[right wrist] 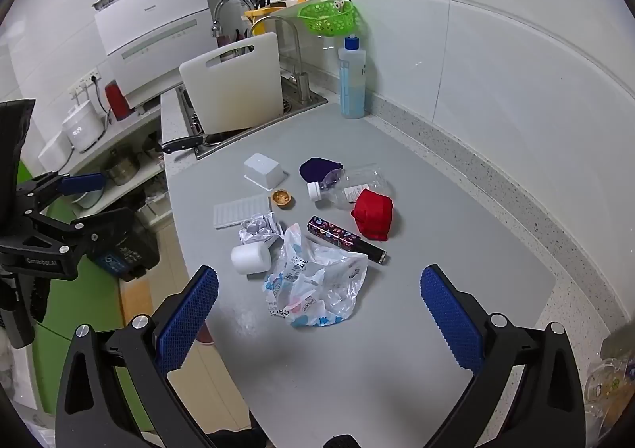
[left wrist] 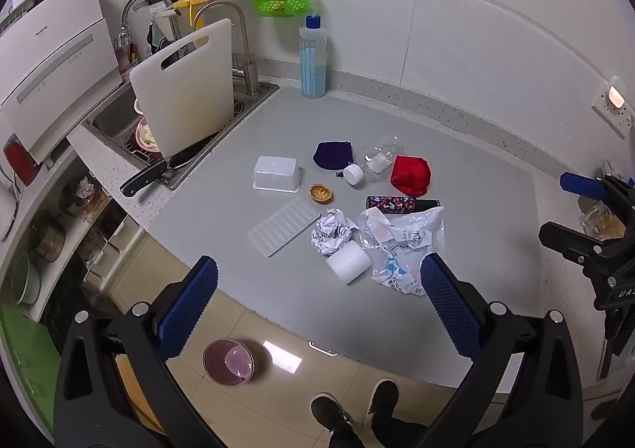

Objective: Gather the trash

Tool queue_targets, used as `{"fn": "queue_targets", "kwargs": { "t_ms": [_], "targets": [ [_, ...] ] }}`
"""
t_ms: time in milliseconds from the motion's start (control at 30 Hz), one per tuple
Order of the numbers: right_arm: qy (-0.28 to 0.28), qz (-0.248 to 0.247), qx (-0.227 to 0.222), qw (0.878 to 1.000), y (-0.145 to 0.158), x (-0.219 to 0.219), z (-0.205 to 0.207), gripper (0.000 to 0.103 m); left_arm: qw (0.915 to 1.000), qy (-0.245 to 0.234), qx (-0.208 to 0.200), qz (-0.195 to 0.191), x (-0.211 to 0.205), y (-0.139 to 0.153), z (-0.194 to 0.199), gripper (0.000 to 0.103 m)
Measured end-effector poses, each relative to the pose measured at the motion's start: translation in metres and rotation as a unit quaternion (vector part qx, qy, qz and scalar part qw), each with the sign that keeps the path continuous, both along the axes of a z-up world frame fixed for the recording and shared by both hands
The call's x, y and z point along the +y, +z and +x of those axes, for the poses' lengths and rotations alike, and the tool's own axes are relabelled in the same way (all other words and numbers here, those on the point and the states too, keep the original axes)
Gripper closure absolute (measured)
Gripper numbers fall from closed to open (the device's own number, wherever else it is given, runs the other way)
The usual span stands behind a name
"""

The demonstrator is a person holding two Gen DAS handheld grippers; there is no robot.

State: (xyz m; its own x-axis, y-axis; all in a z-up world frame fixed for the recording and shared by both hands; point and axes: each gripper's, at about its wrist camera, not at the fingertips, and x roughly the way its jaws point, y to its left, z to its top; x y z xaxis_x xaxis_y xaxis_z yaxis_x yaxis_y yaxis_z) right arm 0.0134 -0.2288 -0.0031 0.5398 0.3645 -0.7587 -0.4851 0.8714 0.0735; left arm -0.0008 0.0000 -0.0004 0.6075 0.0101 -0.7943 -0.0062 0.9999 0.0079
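Trash lies scattered on a grey mat [left wrist: 456, 313] [right wrist: 456, 194]: a crumpled plastic bag [left wrist: 401, 245] [right wrist: 317, 285], a crumpled paper ball [left wrist: 331, 231] [right wrist: 260, 229], a white foam cylinder [left wrist: 348, 261] [right wrist: 251, 257], an empty clear bottle [left wrist: 373, 162] [right wrist: 349, 184], a white plastic tub [left wrist: 276, 173] [right wrist: 264, 169], a ribbed white lid [left wrist: 283, 225] [right wrist: 241, 210] and a small gold cup [left wrist: 320, 193] [right wrist: 282, 197]. My left gripper [left wrist: 319, 305] hangs open above the mat's near edge, nothing between its blue pads. My right gripper [right wrist: 319, 309] hangs open over the bag, touching nothing.
A red cloth [left wrist: 410, 175] [right wrist: 373, 214], a dark purple pouch [left wrist: 332, 154] [right wrist: 315, 168] and a patterned dark tube [left wrist: 397, 204] [right wrist: 345, 239] also lie on the mat. A sink [left wrist: 119, 122] with a cutting board [left wrist: 186, 87] and knife [left wrist: 145, 178] is left; a pink bin [left wrist: 228, 362] stands on the floor.
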Motion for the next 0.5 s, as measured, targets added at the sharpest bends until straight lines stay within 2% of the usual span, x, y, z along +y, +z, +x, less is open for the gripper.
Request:
{"fn": "queue_targets", "kwargs": {
  "t_ms": [500],
  "targets": [
    [0.0,0.0,0.001,1.0,-0.0013,0.0009,-0.0007,0.005,1.0,0.001,0.0,-0.001,0.0,-0.0001,0.0019,0.003]
  ]
}}
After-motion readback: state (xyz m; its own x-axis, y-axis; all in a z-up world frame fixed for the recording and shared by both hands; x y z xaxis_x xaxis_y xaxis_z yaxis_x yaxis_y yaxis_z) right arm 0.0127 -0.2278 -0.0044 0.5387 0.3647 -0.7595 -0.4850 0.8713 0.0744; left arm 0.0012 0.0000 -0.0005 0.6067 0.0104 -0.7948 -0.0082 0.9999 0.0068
